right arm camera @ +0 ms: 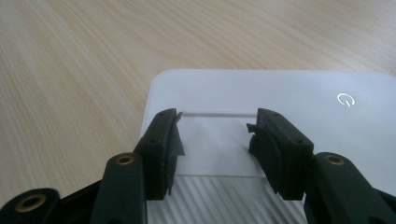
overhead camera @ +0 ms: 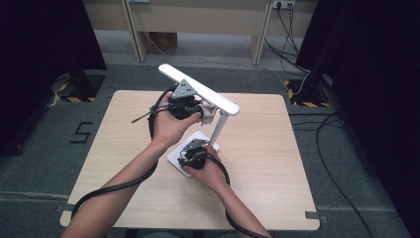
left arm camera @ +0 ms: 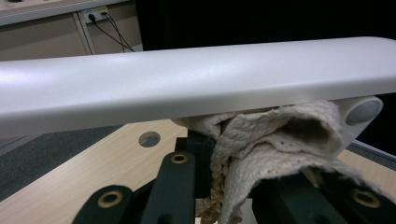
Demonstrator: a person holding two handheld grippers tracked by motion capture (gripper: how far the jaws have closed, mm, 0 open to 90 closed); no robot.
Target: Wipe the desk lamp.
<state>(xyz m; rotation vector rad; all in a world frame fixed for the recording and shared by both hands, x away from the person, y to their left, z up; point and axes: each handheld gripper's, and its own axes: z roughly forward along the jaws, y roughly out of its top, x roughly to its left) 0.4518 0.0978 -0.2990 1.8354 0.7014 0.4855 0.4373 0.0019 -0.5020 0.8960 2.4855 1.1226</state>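
Note:
A white desk lamp stands mid-table, with a long bar head (overhead camera: 198, 89) (left arm camera: 196, 79), a slim stem (overhead camera: 219, 128) and a flat square base (overhead camera: 174, 159) (right arm camera: 280, 88). My left gripper (overhead camera: 200, 111) (left arm camera: 233, 163) is shut on a beige knitted cloth (left arm camera: 261, 135) (overhead camera: 208, 115). The cloth is bunched up against the underside of the lamp head, near the stem joint. My right gripper (overhead camera: 194, 150) (right arm camera: 215, 135) is low over the base's near edge. Its jaws stand apart with only the white base surface between them. A power symbol (right arm camera: 344, 99) marks the base.
The light wooden table (overhead camera: 267, 163) has bare room on both sides of the lamp and a round hole (left arm camera: 149, 138) in its top. Black curtains flank the floor. Cables (overhead camera: 341, 188) run on the right, and a desk frame (overhead camera: 198, 20) stands behind.

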